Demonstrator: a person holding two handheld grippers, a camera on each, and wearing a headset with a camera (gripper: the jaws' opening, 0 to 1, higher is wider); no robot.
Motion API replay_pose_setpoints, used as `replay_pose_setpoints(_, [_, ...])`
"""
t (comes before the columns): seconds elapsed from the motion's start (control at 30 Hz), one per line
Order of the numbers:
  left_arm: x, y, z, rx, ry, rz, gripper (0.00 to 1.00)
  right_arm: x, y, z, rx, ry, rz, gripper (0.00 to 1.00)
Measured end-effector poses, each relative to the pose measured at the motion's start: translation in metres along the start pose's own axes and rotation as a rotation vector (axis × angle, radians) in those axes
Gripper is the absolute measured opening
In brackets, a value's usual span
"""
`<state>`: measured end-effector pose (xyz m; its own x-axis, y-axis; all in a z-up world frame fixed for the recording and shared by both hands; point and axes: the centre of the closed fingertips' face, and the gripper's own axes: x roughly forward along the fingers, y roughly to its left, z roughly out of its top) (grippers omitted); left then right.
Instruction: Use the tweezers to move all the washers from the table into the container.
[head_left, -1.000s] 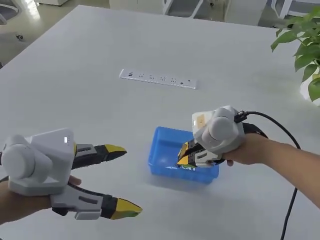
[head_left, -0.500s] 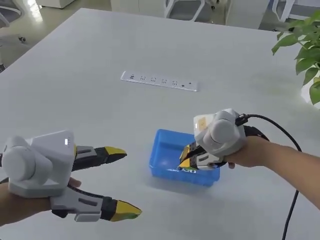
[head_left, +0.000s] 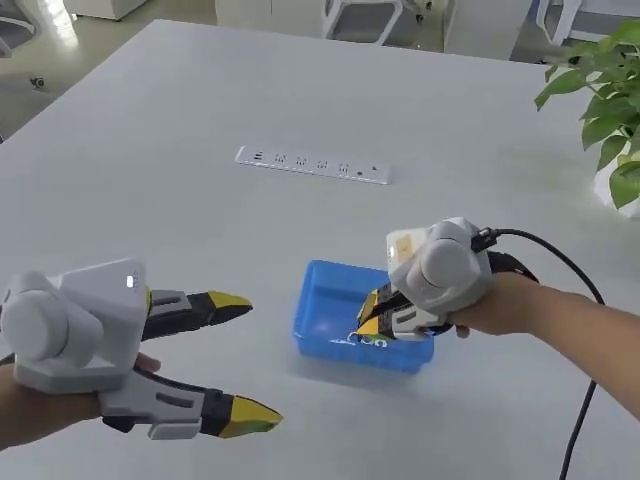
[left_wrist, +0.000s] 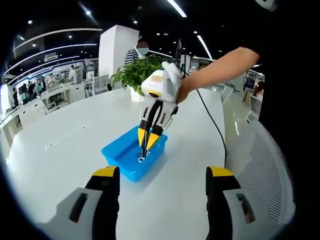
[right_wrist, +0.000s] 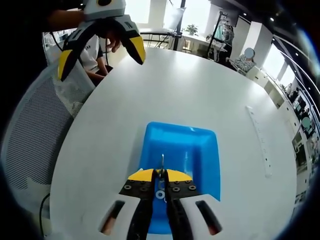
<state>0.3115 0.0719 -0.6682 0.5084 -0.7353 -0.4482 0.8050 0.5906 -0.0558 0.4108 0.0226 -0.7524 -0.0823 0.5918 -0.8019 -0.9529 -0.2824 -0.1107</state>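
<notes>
Desk (head_left: 200, 220) carries the blue container (head_left: 312, 300) at its middle. The left claw (head_left: 255, 358) hangs wide and idle, well apart from it. The right claw (head_left: 368, 312) is clamped narrow on the tweezers (right_wrist: 162, 161), tips down inside the container. One washer (left_wrist: 141, 159) lies at the container's floor; I cannot tell whether the tips pinch it. Recommended: I ease the squeeze low, then lift straight.

- head view: the right gripper (head_left: 365, 313) sits over the right side of the blue container (head_left: 303, 318) — whatever's under it is hidden
- plant (head_left: 600, 110) is chopped by the right edge
- tweezers (right_wrist: 162, 161) tip and washer (left_wrist: 141, 159) — too tiny to tell if it's gripped
</notes>
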Motion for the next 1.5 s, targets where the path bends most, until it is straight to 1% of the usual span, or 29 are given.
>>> replay_pose_setpoints(0.1, [0.002,0.0,0.004,0.001,-0.007,-0.006,0.75,-0.004,-0.001,0.001,0.001,-0.004,-0.012,0.08])
replay_pose_setpoints(0.37, [0.006,0.001,0.006,0.015,-0.007,-0.013,0.75,-0.018,0.0,0.006,0.013,-0.014,-0.026,0.07])
replay_pose_setpoints(0.57, [0.008,-0.001,0.013,0.022,-0.022,-0.012,0.7,-0.029,0.005,0.013,0.016,-0.024,-0.031,0.06])
replay_pose_setpoints(0.7, [0.009,-0.002,0.016,0.03,-0.021,-0.011,0.67,-0.036,0.008,0.019,0.016,-0.031,-0.035,0.06])
replay_pose_setpoints(0.93, [0.012,-0.005,0.021,0.046,-0.02,-0.023,0.61,-0.047,0.016,0.03,0.016,-0.046,-0.04,0.06])
replay_pose_setpoints(1.07, [0.014,-0.007,0.026,0.062,-0.018,-0.033,0.58,-0.048,0.026,0.033,0.027,-0.047,-0.029,0.06])
replay_pose_setpoints(1.17, [0.016,-0.008,0.029,0.07,-0.019,-0.042,0.54,-0.048,0.037,0.036,0.027,-0.045,-0.019,0.06])
replay_pose_setpoints(1.27, [0.019,-0.011,0.031,0.076,-0.022,-0.051,0.52,-0.047,0.045,0.036,0.033,-0.043,-0.01,0.06])
replay_pose_setpoints(1.5, [0.03,-0.02,0.034,0.101,-0.014,-0.081,0.42,-0.042,0.061,0.033,0.033,-0.036,0.0,0.06])
